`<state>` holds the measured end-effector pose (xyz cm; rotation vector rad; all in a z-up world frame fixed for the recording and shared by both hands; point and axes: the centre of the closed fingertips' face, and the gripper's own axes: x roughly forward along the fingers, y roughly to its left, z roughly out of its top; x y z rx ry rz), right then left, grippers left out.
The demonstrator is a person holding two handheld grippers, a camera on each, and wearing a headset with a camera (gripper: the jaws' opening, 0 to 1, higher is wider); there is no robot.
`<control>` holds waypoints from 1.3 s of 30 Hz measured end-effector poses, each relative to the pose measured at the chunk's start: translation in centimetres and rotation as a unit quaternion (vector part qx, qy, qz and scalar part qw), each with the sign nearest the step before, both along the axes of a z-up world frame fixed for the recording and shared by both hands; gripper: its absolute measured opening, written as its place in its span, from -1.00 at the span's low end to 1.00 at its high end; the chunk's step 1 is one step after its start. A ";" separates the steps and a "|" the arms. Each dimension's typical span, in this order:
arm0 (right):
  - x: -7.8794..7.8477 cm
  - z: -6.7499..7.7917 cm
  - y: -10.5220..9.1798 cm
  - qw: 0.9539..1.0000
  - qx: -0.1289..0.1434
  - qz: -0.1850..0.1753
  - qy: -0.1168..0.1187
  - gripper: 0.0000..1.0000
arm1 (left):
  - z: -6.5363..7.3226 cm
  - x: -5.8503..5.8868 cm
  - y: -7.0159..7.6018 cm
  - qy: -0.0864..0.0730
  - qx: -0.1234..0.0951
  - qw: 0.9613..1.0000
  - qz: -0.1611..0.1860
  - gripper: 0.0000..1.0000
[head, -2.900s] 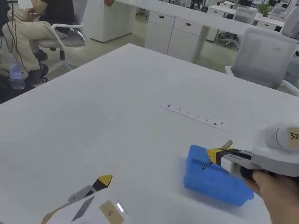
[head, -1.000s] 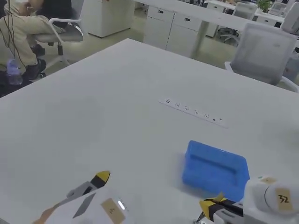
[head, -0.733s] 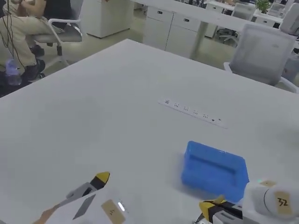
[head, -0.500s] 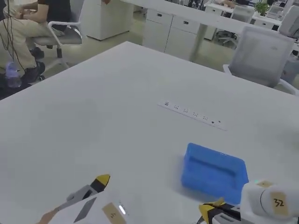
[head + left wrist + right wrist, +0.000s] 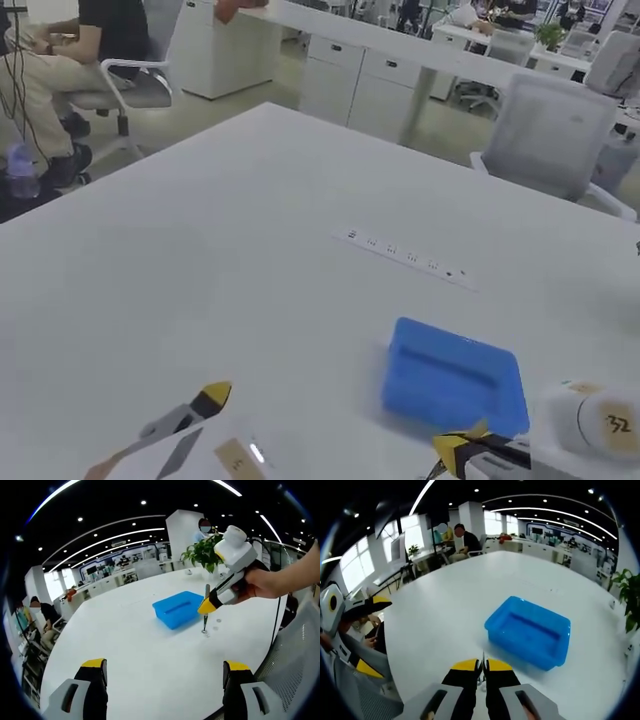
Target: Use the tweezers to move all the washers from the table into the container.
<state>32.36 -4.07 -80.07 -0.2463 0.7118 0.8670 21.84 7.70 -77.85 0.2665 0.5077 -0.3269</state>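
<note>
Over on the left, holds the left tongs [image 5: 163, 666] spread wide and empty, hovering above the counter [image 5: 200, 250] near its front edge; best kept parked there, clear of the work. Moving right, clamps the tweezers [image 5: 205, 611] in the clenched right tongs [image 5: 482, 666] and aims their tips straight down at a few small pale rings, surely the washers [image 5: 208, 635], lying on the counter close to its front edge, just short of the blue container [image 5: 172, 620]. Can't tell whether pinching one yet. Looks like the pick-up step, with more than one ring to go. So: come down steep, straddle one ring's rim, squeeze gently to avoid flicking it off the edge, lift only a little, carry it the short hop over the container's near wall, release low inside. Smooth white top, so expect sliding. Beyond, left to right: a seated person [image 5: 70, 50] off the far left corner, white cabinets [image 5: 370, 90], a socket strip [image 5: 405, 258] sunk mid-counter, a grey chair [image 5: 565, 125] at the far right edge, a potted plant [image 5: 202, 552].
</note>
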 end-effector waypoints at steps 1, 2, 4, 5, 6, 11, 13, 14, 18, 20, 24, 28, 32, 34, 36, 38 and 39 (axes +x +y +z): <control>0.1 0.4 0.0 1.000 0.002 -0.001 -0.004 -0.98 | 0.0 0.0 0.0 -0.001 -0.001 1.000 0.000 0.98; 0.2 0.7 -0.1 1.000 0.004 -0.001 -0.006 -0.98 | 0.1 0.0 0.0 -0.001 -0.001 1.000 0.000 0.98; 0.4 1.2 -0.1 1.000 0.007 -0.001 -0.007 -0.98 | 0.1 0.0 0.0 -0.001 -0.003 1.000 0.000 0.98; 0.4 1.6 0.0 1.000 0.009 0.000 -0.010 -0.98 | 0.1 0.0 0.0 -0.001 -0.002 1.000 0.000 0.98; 0.5 1.8 0.0 1.000 0.009 0.001 -0.012 -0.98 | 0.1 0.0 -0.1 -0.001 -0.002 1.000 -0.001 0.98; 0.9 3.3 0.3 1.000 0.012 0.008 -0.027 -0.98 | 0.2 0.0 -0.1 -0.003 -0.006 1.000 -0.001 0.98; 1.1 3.8 0.5 0.999 0.016 0.010 -0.031 -0.98 | 0.2 0.0 -0.1 -0.002 -0.007 1.000 -0.001 0.98; 1.2 4.1 0.5 0.999 0.017 0.010 -0.033 -0.98 | 0.2 -0.1 -0.1 -0.002 -0.007 1.000 0.000 0.98; 2.0 5.0 0.7 0.999 0.023 0.008 -0.045 -0.98 | 0.2 -0.1 -0.1 -0.001 -0.009 1.000 -0.001 0.98; 2.3 5.4 0.8 0.998 0.027 0.006 -0.048 -0.98 | 0.2 -0.1 -0.2 -0.001 -0.008 1.000 -0.003 0.98; 3.0 5.8 0.8 0.998 0.033 0.002 -0.052 -0.98 | 0.1 -0.1 -0.2 0.002 -0.007 1.000 -0.003 0.98; 3.3 6.0 0.9 0.998 0.041 -0.005 -0.052 -0.98 | 0.0 -0.1 -0.2 0.005 -0.007 1.000 -0.004 0.96; 3.8 6.0 1.0 0.998 0.038 -0.009 -0.057 -0.98 | -0.1 -0.1 -0.2 0.006 -0.006 1.000 -0.004 0.96; 4.2 6.0 1.2 0.997 0.039 -0.011 -0.059 -0.98 | -0.1 -0.1 -0.3 0.005 -0.006 1.000 -0.005 0.96; 4.5 6.0 1.3 0.997 0.036 -0.013 -0.064 -0.98 | -0.1 -0.1 -0.2 0.006 -0.005 1.000 -0.005 0.96; 5.0 6.1 1.5 0.997 0.033 -0.016 -0.070 -0.97 | -0.2 -0.1 -0.2 0.008 -0.004 1.000 -0.005 0.96; 5.3 6.1 1.5 0.997 0.034 -0.017 -0.071 -0.97 | -0.2 -0.1 -0.2 0.008 -0.004 1.000 -0.005 0.96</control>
